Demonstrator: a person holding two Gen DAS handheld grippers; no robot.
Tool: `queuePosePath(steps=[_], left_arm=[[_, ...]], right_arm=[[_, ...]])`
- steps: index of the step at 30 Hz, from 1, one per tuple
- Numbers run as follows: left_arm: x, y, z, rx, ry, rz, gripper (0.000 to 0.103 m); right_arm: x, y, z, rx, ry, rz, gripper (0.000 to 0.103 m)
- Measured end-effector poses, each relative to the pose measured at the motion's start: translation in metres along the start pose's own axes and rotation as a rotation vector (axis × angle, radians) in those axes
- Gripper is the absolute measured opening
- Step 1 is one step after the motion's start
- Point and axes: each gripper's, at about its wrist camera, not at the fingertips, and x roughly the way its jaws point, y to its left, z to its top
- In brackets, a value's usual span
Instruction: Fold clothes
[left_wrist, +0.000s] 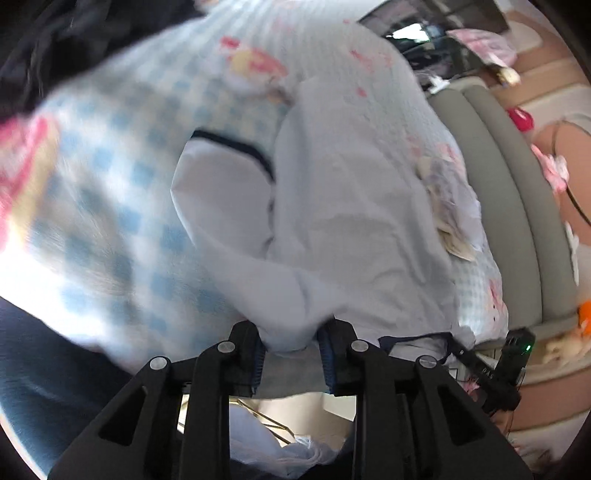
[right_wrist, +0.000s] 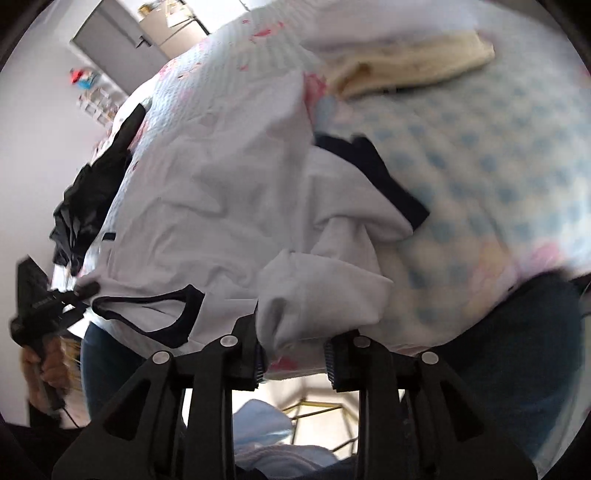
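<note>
White T-shirt (left_wrist: 332, 206) w/ navy trim lay on checked bedsheet (left_wrist: 110, 206). Left hand-held gripper (left_wrist: 291, 354) & right hand-held gripper (right_wrist: 295, 354) each had shirt fabric betw. parted jaws; grip unclear.

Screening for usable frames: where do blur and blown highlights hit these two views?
Left wrist: blue-checked bedspread smeared at left, blown white at lower left; white navy-trimmed T-shirt fairly sharp. Right wrist: bedspread smeared at right; T-shirt sharper.
</note>
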Motion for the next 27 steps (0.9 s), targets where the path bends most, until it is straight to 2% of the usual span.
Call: queuePosePath(steps=[2, 4, 5, 6, 8, 9, 11, 13, 14, 15, 16, 18, 19, 20, 23, 24, 25, 26, 27], left_arm=[[-0.007, 0.0, -0.005, -0.017, 0.005, -0.057, 0.027], [0.002, 0.015, -0.011, -0.077, 0.042, -0.081, 0.03], [0.007, 0.022, -0.014, -0.108, 0.061, -0.092, 0.038], [0.011, 0.029, -0.018, -0.139, 0.079, -0.103, 0.052], [0.031, 0.037, -0.021, -0.202, 0.095, -0.107, 0.064], [0.042, 0.041, -0.024, -0.222, 0.094, -0.121, 0.07], [0.063, 0.038, -0.023, -0.249, 0.092, -0.11, 0.07], [0.07, 0.033, -0.022, -0.246, 0.082, -0.098, 0.068], [0.068, 0.029, -0.02, -0.232, 0.073, -0.091, 0.062], [0.065, 0.022, -0.02, -0.199, 0.061, -0.074, 0.052], [0.062, 0.016, -0.02, -0.164, 0.049, -0.056, 0.047], [0.049, 0.011, -0.021, -0.136, 0.012, -0.108, 0.02], [0.043, 0.009, -0.022, -0.123, -0.007, -0.137, 0.019], [0.037, 0.01, -0.023, -0.127, -0.028, -0.169, 0.019], [0.035, 0.023, -0.029, -0.16, -0.023, -0.186, 0.02], [0.044, 0.027, -0.032, -0.187, 0.015, -0.181, 0.023], [0.054, 0.031, -0.035, -0.216, 0.057, -0.176, 0.025], [0.063, 0.035, -0.038, -0.246, 0.1, -0.171, 0.026], [0.067, 0.033, -0.042, -0.247, 0.112, -0.171, 0.023]], right_arm=[[-0.014, -0.002, -0.005, -0.015, -0.001, 0.016, 0.029], [-0.029, -0.005, -0.011, -0.028, 0.0, 0.033, 0.031], [-0.026, -0.011, -0.011, -0.015, 0.009, 0.034, 0.036], [-0.023, -0.018, -0.012, 0.0, 0.02, 0.034, 0.038], [-0.012, -0.032, -0.013, 0.07, 0.04, 0.052, 0.045], [-0.004, -0.039, -0.011, 0.134, 0.045, 0.088, 0.048], [0.007, -0.051, -0.011, 0.241, 0.046, 0.161, 0.068], [0.019, -0.061, -0.009, 0.331, 0.051, 0.224, 0.069], [0.026, -0.066, -0.007, 0.365, 0.06, 0.237, 0.064], [0.03, -0.067, -0.005, 0.365, 0.065, 0.225, 0.056], [0.03, -0.063, -0.001, 0.332, 0.062, 0.203, 0.038], [0.02, -0.049, 0.005, 0.232, 0.023, 0.18, 0.027], [0.013, -0.04, 0.008, 0.183, -0.003, 0.182, 0.022], [0.007, -0.033, 0.01, 0.156, -0.021, 0.193, 0.022], [0.005, -0.029, 0.011, 0.147, -0.038, 0.199, 0.025], [0.014, -0.033, 0.007, 0.163, -0.006, 0.178, 0.029], [0.024, -0.038, 0.004, 0.18, 0.03, 0.156, 0.039], [0.034, -0.043, 0.0, 0.198, 0.066, 0.134, 0.041], [0.043, -0.046, -0.005, 0.213, 0.089, 0.142, 0.041]])
